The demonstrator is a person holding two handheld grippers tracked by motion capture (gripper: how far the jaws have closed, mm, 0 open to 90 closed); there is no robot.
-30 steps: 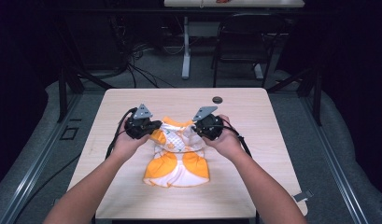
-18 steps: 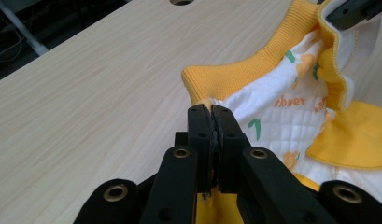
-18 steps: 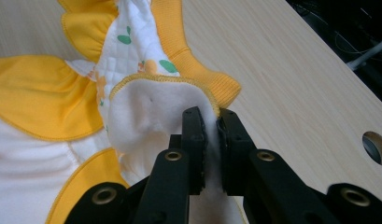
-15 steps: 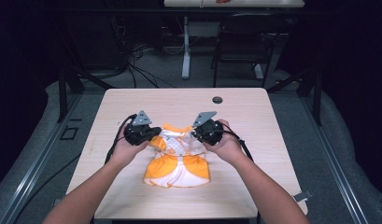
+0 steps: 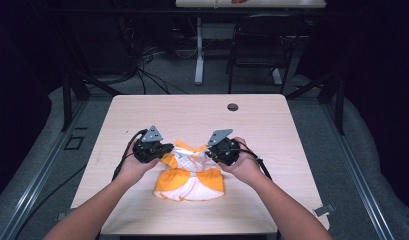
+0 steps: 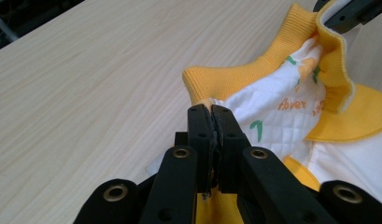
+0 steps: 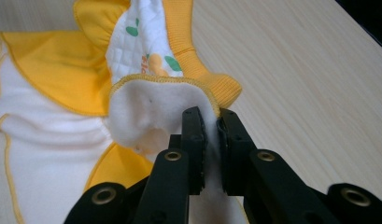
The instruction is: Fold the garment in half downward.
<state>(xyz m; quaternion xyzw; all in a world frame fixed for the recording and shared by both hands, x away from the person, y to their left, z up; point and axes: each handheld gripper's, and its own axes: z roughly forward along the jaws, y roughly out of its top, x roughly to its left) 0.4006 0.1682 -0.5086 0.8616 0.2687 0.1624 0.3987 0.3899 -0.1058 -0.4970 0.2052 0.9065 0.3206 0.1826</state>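
A small orange and white baby garment (image 5: 191, 175) lies on the wooden table (image 5: 192, 115), its upper part lifted between the two grippers. My left gripper (image 5: 162, 150) is shut on the garment's left edge; in the left gripper view its jaws (image 6: 212, 114) meet beside the yellow ribbed cuff (image 6: 235, 79) and the printed white quilted cloth (image 6: 277, 112). My right gripper (image 5: 214, 152) is shut on the garment's right edge. In the right gripper view the white fleecy lining (image 7: 156, 112) is pinched between its jaws (image 7: 209, 116), next to a ribbed yellow band (image 7: 198, 70).
A small dark round grommet (image 5: 233, 106) sits near the table's far edge. Black cables (image 5: 123, 160) trail from the left gripper over the table. Table legs and a chair (image 5: 252, 55) stand on the floor beyond the table.
Both grippers moved toward the near side and slightly apart, carrying the garment's upper edge with them. The garment has shifted nearer the person.
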